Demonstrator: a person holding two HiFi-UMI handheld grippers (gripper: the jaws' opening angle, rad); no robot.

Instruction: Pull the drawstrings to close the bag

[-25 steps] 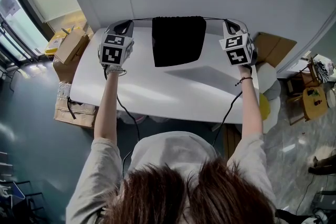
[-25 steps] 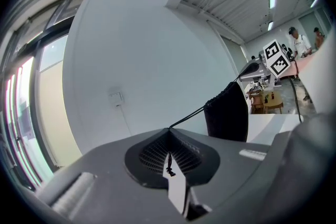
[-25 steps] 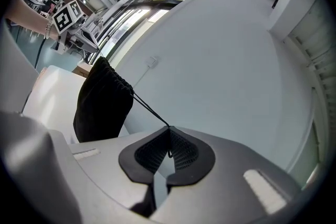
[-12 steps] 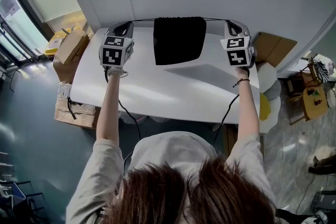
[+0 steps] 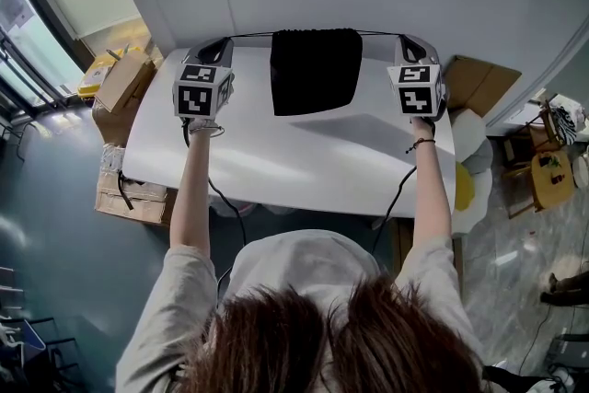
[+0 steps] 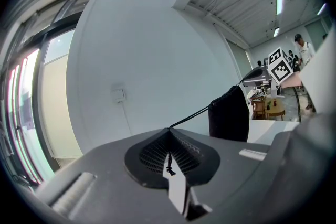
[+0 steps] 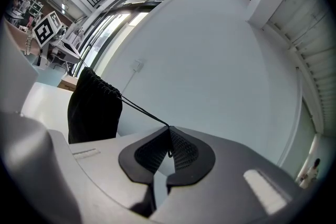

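A black drawstring bag (image 5: 316, 71) hangs at the far side of the white desk (image 5: 276, 152), midway between the two grippers, its mouth puckered tight. The left drawstring (image 6: 189, 118) runs taut to the left gripper (image 6: 169, 132), and the right drawstring (image 7: 144, 110) to the right gripper (image 7: 169, 129). Each pair of fingers is pinched together on its cord. In the last second the bag only edged slightly right and both hands stayed put, so the pull looks finished.

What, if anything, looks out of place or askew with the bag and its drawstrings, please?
Nothing stands out. The black bag hangs level, mouth gathered, its drawstrings taut, one end pinched in the left tool and one in the right tool.
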